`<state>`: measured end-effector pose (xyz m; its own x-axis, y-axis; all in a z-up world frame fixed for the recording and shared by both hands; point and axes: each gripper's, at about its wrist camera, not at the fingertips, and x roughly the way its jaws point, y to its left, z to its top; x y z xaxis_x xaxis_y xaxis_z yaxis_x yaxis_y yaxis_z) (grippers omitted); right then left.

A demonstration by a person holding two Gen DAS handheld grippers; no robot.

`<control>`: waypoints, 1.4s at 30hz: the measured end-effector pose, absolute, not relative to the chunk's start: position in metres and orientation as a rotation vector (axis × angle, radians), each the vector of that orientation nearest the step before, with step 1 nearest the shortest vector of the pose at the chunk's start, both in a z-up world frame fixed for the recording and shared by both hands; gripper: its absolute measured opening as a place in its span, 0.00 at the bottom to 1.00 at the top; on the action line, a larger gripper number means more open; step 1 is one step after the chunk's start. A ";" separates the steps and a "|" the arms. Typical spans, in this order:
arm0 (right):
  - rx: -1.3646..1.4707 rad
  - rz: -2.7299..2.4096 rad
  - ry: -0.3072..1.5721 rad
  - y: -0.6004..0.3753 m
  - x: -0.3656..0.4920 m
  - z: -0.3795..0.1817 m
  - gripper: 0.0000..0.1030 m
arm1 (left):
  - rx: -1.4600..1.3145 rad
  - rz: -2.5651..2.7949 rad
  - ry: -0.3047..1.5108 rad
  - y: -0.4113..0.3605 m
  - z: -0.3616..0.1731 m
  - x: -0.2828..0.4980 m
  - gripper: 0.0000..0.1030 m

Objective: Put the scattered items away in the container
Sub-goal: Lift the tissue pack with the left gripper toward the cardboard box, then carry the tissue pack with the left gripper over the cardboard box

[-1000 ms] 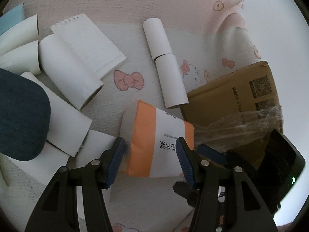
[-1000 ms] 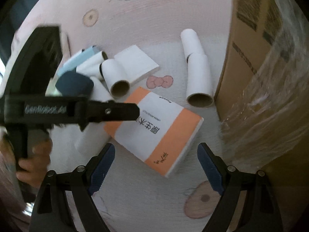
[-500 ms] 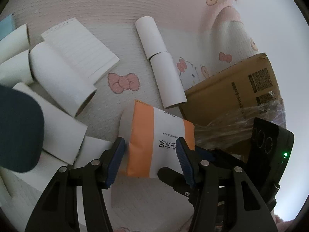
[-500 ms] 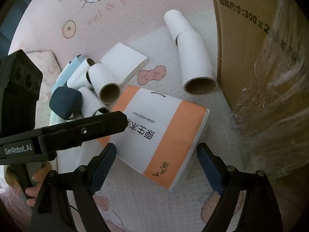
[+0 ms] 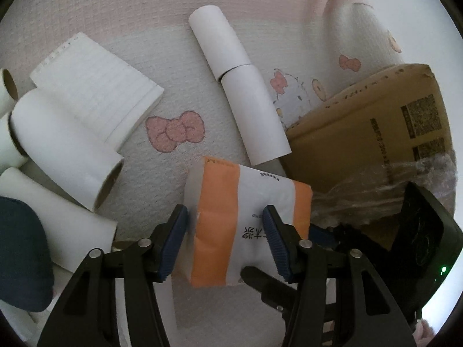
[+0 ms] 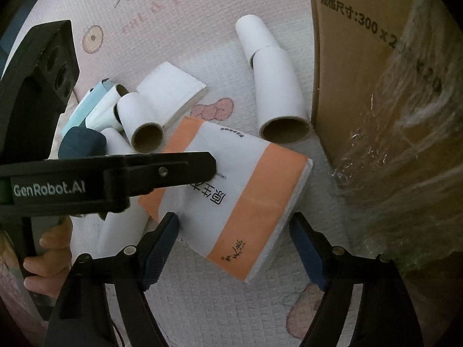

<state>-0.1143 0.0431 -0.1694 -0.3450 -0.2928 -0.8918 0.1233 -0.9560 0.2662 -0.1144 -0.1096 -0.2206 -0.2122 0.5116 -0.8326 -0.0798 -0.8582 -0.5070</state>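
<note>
An orange-and-white tissue pack (image 5: 246, 202) lies on the pink mat next to a cardboard box (image 5: 376, 144). My left gripper (image 5: 225, 213) straddles one end of the pack. Its jaws are closing and the pads press on the pack, which dents at the right pad. In the right wrist view one left finger (image 6: 173, 170) lies across the pack (image 6: 246, 190). My right gripper (image 6: 233, 217) straddles the pack's near corner. Its jaws are closing, with a thin gap still showing at the right pad. The box (image 6: 361, 86) stands right of the pack.
Two white paper rolls (image 5: 249, 110) lie end to end by the box. More rolls (image 5: 66, 147), a white notepad (image 5: 98, 86) and a dark blue object (image 5: 20, 254) are piled at the left. Crinkled plastic wrap (image 6: 405, 159) covers the box. A person's hand (image 6: 49, 248) holds the left gripper.
Both grippers have narrowed their jaws around the tissue pack. The left one has slid further onto the pack and now dents it. The right one has come down closer.
</note>
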 end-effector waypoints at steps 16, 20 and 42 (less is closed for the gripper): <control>1.245 -2.486 -0.112 0.027 -0.096 -0.100 0.66 | -1.346 2.430 -0.485 -0.134 -0.128 -0.062 0.48; 1.160 -2.516 -0.064 0.023 -0.090 -0.078 0.65 | -1.285 2.470 -0.519 -0.143 -0.107 -0.056 0.48; 0.921 -2.723 -0.144 0.070 -0.086 0.037 0.65 | -0.974 2.517 -0.411 -0.086 -0.005 -0.070 0.48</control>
<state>-0.0862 0.0703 0.0369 -0.7642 -0.2778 -0.5821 0.2150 -0.9606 0.1762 -0.0702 -0.0864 -0.0053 -0.6729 0.4716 -0.5699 -0.2656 -0.8731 -0.4088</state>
